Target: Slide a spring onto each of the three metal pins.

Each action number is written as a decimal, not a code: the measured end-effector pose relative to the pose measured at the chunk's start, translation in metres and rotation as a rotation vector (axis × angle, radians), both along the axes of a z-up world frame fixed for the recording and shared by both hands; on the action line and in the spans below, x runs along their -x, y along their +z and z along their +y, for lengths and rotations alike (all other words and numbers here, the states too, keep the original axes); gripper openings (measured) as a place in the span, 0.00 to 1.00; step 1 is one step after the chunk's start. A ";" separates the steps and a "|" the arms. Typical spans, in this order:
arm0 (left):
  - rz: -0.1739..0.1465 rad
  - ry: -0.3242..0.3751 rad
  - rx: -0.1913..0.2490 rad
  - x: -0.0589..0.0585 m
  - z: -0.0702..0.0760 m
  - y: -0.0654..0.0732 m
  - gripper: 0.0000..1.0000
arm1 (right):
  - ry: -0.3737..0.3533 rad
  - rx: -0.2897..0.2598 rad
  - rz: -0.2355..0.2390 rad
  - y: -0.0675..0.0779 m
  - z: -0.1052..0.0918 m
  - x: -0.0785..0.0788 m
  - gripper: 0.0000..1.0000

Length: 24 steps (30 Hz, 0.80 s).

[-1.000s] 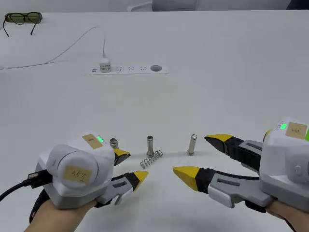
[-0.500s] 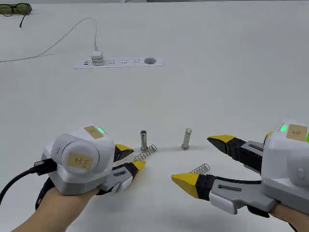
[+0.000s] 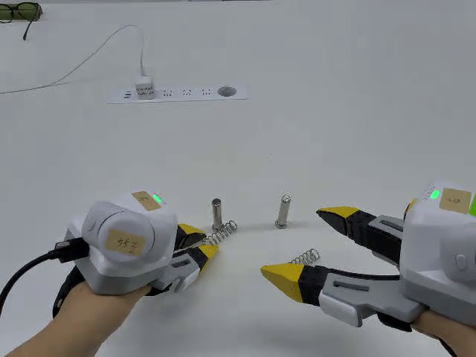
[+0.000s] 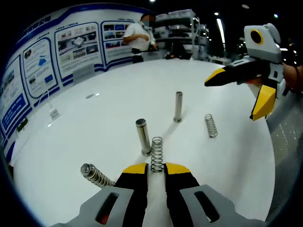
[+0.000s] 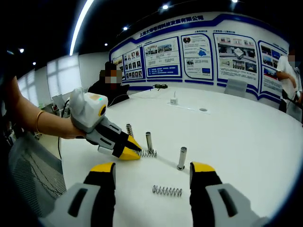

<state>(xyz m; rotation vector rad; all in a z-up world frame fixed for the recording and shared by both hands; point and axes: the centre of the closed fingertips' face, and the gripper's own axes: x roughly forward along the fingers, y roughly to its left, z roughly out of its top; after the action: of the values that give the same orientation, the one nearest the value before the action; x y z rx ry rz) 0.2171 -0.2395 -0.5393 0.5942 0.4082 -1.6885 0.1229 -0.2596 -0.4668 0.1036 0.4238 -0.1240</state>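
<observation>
- Left gripper (image 4: 156,169) pinches 1 spring (image 4: 156,153) by its end, just beside the middle pin (image 4: 143,136).
- Right gripper (image 5: 152,166), jaws spread, hovers over a second spring (image 5: 167,190).
- Best practice: stand the spring upright, centred over the pin's top.

The head view looks from above and behind, forward and down over the white table (image 3: 335,134), with the power strip (image 3: 178,94) far ahead. The left gripper view sits low, close to the middle pin (image 4: 143,137), and faces the right gripper (image 4: 235,97). The right gripper view sits a little further back, I think, and faces the left gripper (image 5: 132,152). All three views share the middle pin and the table around it.
</observation>
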 end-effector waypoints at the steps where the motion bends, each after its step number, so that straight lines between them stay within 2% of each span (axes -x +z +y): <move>1: 0.004 0.001 0.002 0.000 0.000 0.000 0.13 | -0.001 0.000 -0.001 0.000 0.000 0.000 0.65; 9: 0.009 -0.015 -0.008 0.003 -0.001 -0.001 0.11 | -0.015 -0.017 -0.001 -0.001 -0.003 0.002 0.64; 12: -0.013 -0.034 -0.015 0.005 0.001 0.000 0.11 | -0.017 -0.015 -0.003 0.000 -0.004 0.002 0.64; 16: -0.011 -0.043 -0.025 0.007 0.004 -0.001 0.10 | -0.023 -0.031 -0.021 0.004 -0.004 0.001 0.64; 19: 0.012 -0.048 -0.013 0.011 0.008 0.004 0.10 | -0.027 -0.039 -0.033 0.007 -0.004 0.001 0.64; 24: 0.017 -0.062 0.008 0.018 0.013 0.015 0.10 | -0.051 -0.086 -0.060 0.013 -0.006 -0.001 0.62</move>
<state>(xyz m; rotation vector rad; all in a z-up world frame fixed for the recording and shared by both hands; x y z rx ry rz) 0.1993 -0.2264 -0.5247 0.5920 0.3990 -1.7547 0.1238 -0.2654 -0.4540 0.2027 0.3667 -0.1521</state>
